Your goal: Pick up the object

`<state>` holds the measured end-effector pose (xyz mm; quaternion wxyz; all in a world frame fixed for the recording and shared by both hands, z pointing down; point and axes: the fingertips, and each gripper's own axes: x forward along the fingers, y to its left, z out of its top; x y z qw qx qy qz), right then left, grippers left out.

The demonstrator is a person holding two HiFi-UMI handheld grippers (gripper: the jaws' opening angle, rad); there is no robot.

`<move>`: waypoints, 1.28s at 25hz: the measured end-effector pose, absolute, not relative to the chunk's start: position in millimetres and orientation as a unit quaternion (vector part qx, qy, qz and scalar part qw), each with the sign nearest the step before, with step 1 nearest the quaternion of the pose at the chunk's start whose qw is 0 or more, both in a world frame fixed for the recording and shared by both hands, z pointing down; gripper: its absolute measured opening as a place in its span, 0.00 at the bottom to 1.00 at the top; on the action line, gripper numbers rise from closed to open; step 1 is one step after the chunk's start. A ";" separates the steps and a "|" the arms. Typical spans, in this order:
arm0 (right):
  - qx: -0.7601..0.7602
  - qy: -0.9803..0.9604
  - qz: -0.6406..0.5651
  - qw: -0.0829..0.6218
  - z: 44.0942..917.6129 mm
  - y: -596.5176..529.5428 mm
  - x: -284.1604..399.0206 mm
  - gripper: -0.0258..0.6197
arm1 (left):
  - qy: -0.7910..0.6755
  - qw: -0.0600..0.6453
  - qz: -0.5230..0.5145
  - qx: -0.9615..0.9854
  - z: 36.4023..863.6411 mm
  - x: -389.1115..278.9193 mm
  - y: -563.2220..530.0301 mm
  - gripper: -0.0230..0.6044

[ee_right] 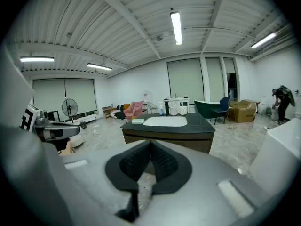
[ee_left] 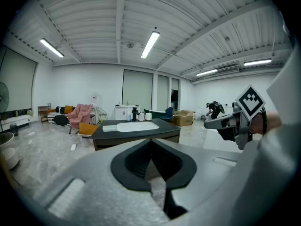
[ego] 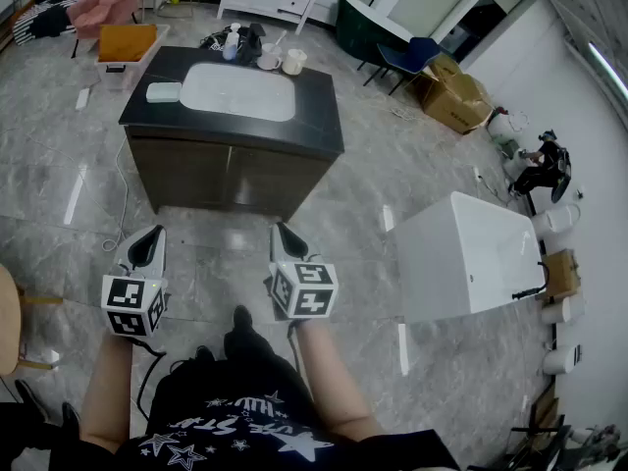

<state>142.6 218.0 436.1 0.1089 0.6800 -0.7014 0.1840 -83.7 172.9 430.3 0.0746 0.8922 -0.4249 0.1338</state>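
Left gripper [ego: 149, 238]: in my left hand, jaws pressed together, nothing between them; it hangs over the grey floor [ego: 373, 204] just in front of the vanity [ego: 314, 116], level with the cabinet's left part.
Right gripper [ego: 285, 235]: in my right hand, jaws closed tip to tip and empty; also just in front of the vanity, level with its right part.
Both grippers: side by side, apart from each other, noses aimed at the vanity and touching nothing.
Object to pick up: I cannot tell which thing is meant; the small things all sit on the vanity's dark top.
Pale green block [ego: 163, 92]: on the vanity top, just left of the white basin [ego: 237, 91].
Cups [ego: 292, 61]: at the vanity's far edge, behind the basin.
Bottle [ego: 231, 42]: at that far edge too, left of the cups.
Bathtub [ego: 461, 253]: white, on the floor well to the vanity's right.
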 end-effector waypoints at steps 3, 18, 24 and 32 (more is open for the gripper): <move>0.678 -0.703 0.185 0.112 439.4 220.1 135.4 0.05 | -0.429 0.080 0.132 0.890 432.9 -91.8 173.9 0.05; 0.693 -0.693 0.177 0.094 434.4 243.7 121.9 0.05 | -0.427 0.095 0.133 0.889 446.7 -116.2 193.0 0.05; 0.681 -0.705 0.181 0.085 436.6 235.6 118.7 0.12 | -0.434 0.086 0.129 0.888 443.3 -117.8 188.9 0.05; 0.652 -0.725 0.205 0.088 461.7 177.6 118.7 0.23 | -0.466 0.113 0.143 0.866 464.2 -129.3 151.3 0.05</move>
